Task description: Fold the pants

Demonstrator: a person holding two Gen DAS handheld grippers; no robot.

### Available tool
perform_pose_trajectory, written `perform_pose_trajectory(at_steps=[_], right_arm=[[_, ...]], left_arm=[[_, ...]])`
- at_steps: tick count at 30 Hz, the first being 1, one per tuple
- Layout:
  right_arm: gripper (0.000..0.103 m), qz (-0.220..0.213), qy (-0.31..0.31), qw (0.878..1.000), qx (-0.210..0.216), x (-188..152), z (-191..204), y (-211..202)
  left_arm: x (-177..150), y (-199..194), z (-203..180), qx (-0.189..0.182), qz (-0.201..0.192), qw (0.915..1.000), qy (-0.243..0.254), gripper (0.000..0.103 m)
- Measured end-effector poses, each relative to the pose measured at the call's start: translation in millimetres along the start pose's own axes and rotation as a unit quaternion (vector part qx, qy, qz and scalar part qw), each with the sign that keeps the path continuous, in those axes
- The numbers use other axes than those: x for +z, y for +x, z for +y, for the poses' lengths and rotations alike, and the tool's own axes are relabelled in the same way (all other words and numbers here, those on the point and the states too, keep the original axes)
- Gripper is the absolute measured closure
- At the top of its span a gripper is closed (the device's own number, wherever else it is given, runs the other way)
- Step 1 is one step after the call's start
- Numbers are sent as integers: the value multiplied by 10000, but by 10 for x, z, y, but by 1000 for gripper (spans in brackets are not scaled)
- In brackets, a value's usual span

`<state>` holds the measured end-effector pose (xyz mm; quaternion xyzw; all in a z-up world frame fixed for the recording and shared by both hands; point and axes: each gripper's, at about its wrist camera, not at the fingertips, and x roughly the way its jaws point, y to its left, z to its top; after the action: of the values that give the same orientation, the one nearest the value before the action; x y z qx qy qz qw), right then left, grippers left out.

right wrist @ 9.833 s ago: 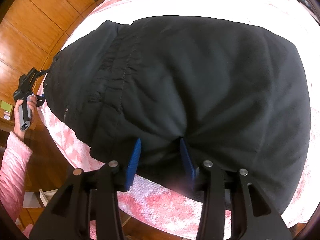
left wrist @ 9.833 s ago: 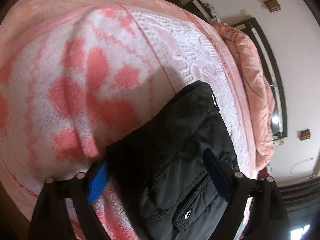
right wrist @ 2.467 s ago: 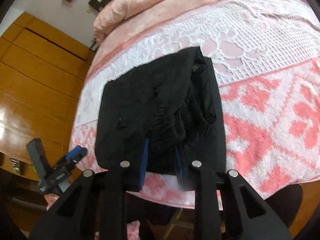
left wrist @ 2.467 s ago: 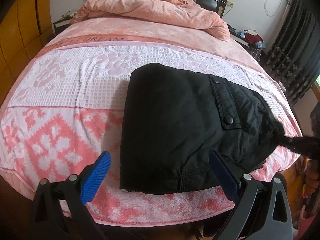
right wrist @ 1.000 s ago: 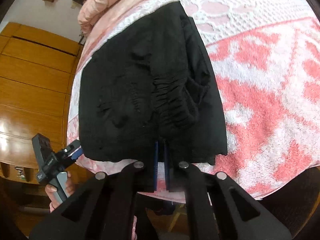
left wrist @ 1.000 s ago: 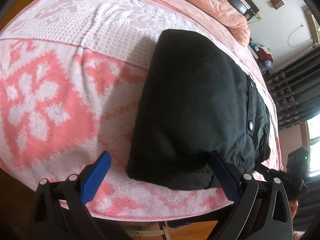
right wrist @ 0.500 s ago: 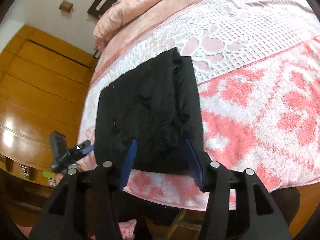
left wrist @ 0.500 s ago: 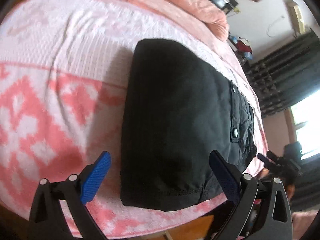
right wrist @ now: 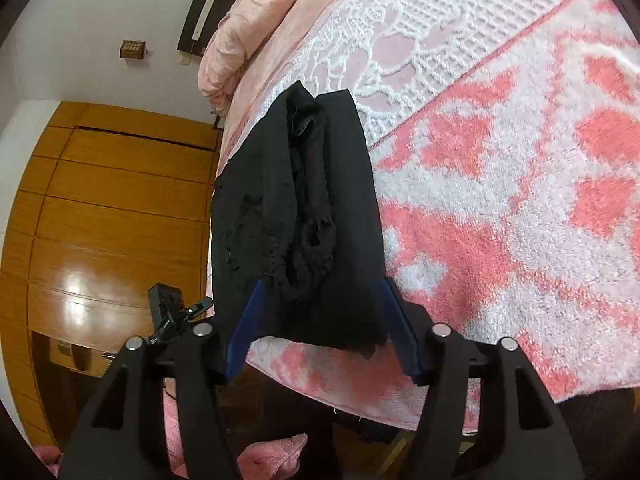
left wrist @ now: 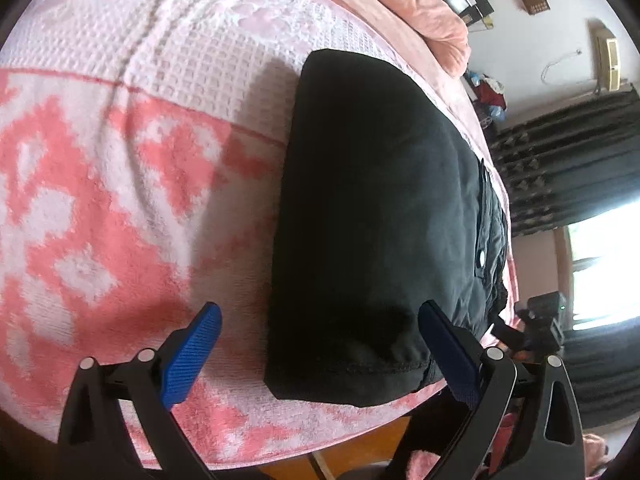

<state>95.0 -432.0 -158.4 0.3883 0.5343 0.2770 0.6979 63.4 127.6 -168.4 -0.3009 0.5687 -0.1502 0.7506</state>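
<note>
The black pants (left wrist: 380, 216) lie folded into a thick rectangle on the pink and white bedspread (left wrist: 100, 184), near the bed's foot edge. A snap pocket shows on their right side. My left gripper (left wrist: 320, 356) is open and empty, its blue pads straddling the near left corner of the pants. In the right wrist view the pants (right wrist: 308, 216) show their gathered waistband end. My right gripper (right wrist: 320, 328) is open and empty, with its pads on either side of that end.
A rumpled pink duvet (left wrist: 424, 4) lies at the head of the bed. Wooden wardrobe doors (right wrist: 100, 220) stand beyond the bed's side. Dark curtains (left wrist: 572, 184) and a bright window are on the other side. The other gripper (right wrist: 172, 312) shows past the bed's edge.
My right gripper was shut on the pants' waistband end one second ago and has opened wide and let go. My left gripper has stayed open and drawn closer to the pants' near corner.
</note>
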Motion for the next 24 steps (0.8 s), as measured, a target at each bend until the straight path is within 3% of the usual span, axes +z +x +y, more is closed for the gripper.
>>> perform_pose_trajectory(at_steps=[8,18,24], right_arm=[[40,193,74,9996,200,43,-65,114],[37,362,194,9986,326,127,-99,239],[34,486,190,9981,334,191,-106,316]], left_arm=[[45,123,-36,-339,140,9985,405,4],[203,354,-97,-996,426,9937,293,4],[180,433,-157,-1042,556,9925,307,4]])
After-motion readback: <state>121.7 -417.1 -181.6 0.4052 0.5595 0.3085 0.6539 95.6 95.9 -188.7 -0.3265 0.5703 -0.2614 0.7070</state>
